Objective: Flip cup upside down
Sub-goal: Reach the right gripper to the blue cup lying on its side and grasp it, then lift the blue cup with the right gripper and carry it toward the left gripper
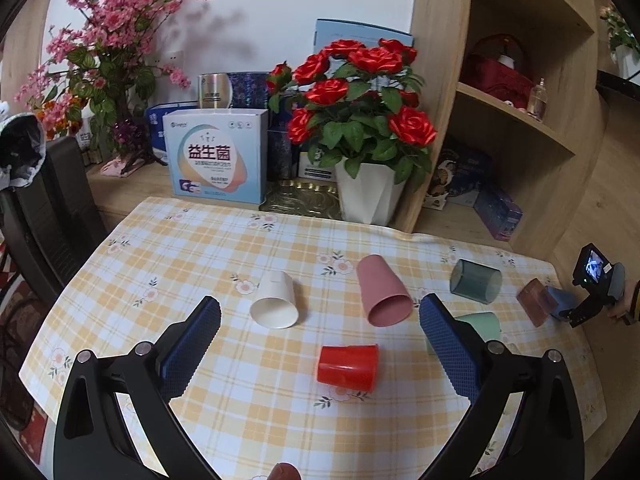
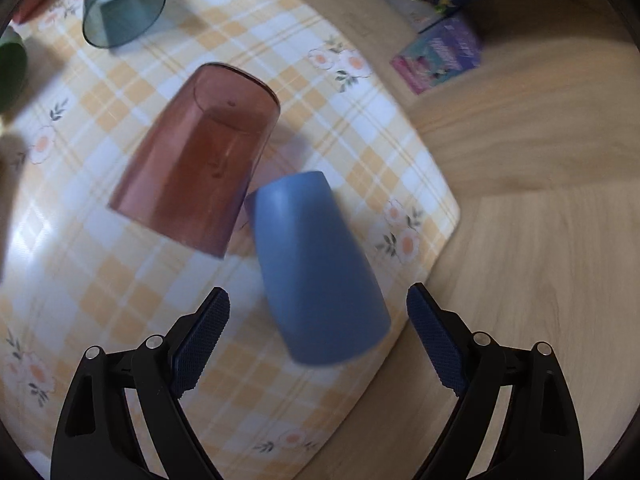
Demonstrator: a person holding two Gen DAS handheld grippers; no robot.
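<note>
Several cups lie on a yellow checked tablecloth [image 1: 200, 248]. In the left wrist view a red cup [image 1: 347, 367] lies on its side between and just beyond my open left gripper [image 1: 320, 316]. A white cup [image 1: 275, 300] and a pink cup [image 1: 384, 291] lie on their sides farther back. A grey cup [image 1: 475, 281] and a mint cup [image 1: 482, 326] are to the right. In the right wrist view my open right gripper [image 2: 318, 316] straddles a blue cup [image 2: 316, 268], base pointing away. A translucent brown cup [image 2: 196, 160] stands upside down beside it.
A white pot of red roses [image 1: 368, 196], a box [image 1: 219, 156] and pink blossoms [image 1: 108, 40] stand behind the cloth. A wooden shelf [image 1: 520, 120] rises at right. The blue cup lies near the cloth's corner [image 2: 448, 216]. Small boxes [image 2: 436, 56] sit on the wooden top.
</note>
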